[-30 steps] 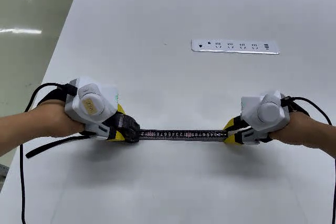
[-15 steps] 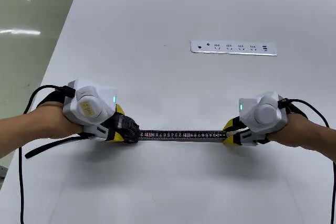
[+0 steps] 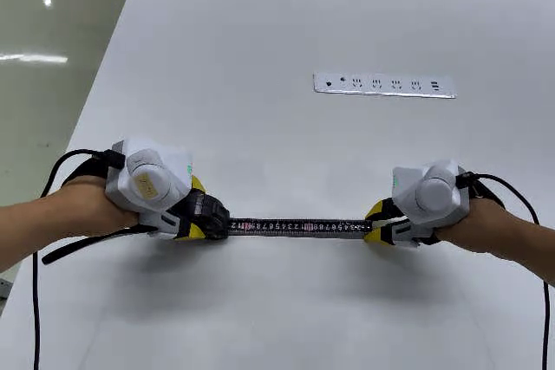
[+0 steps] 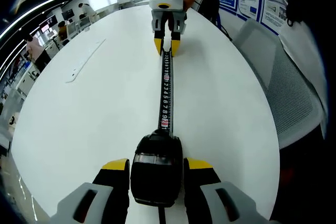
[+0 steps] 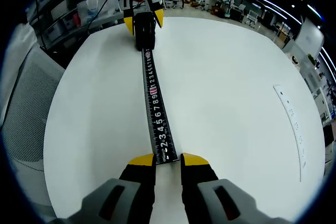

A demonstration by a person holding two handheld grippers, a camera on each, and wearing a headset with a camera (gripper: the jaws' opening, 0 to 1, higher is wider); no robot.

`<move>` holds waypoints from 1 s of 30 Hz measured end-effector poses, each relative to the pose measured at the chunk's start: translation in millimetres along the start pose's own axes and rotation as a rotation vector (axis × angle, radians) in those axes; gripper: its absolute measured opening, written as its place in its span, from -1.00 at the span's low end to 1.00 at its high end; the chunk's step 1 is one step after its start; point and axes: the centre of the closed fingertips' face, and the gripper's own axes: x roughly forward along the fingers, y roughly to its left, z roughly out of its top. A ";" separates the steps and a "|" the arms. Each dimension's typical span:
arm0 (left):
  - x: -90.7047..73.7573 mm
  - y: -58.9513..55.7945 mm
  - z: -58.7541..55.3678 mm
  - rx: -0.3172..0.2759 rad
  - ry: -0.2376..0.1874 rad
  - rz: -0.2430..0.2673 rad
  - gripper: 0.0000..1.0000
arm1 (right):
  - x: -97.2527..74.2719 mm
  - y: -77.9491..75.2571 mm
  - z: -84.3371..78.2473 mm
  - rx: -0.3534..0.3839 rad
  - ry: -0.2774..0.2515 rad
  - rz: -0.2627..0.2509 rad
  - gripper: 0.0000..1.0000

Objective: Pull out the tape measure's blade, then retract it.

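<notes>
Workbench (image 3: 286, 23), white and broad, carries a flat power strip (image 3: 384, 85) well apart from the work. The tape measure's blade (image 3: 299, 226) lies drawn out flat on the near surface, stretched between both grippers. The left gripper (image 4: 157, 165) clamps the black case (image 4: 156, 174). The right gripper (image 5: 168, 159) pinches the blade's free end.

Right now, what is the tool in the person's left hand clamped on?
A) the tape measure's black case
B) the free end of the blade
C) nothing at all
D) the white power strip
A: the left tool has its yellow-tipped jaws closed on either side of the black tape measure case, while the right tool pinches the end of the blade.
</notes>
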 end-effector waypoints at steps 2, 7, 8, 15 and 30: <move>-0.8 0.2 -0.9 -0.011 0.002 0.008 -0.20 | 0.3 -0.4 0.4 0.015 -0.005 -0.006 -0.64; -3.3 1.7 -2.6 -0.039 -0.005 0.025 -0.14 | 0.9 0.8 1.3 0.040 -0.009 -0.015 -0.59; -4.0 2.1 -3.0 -0.044 -0.005 0.030 -0.13 | 1.2 1.5 1.8 0.046 -0.010 -0.017 -0.58; -8.9 3.5 -6.4 -0.108 -0.016 0.059 -0.02 | 1.0 3.2 2.1 0.088 -0.017 -0.044 -0.49; -12.6 2.7 -7.4 -0.188 -0.032 0.097 0.23 | -2.9 3.5 -0.6 0.160 -0.030 -0.072 -0.27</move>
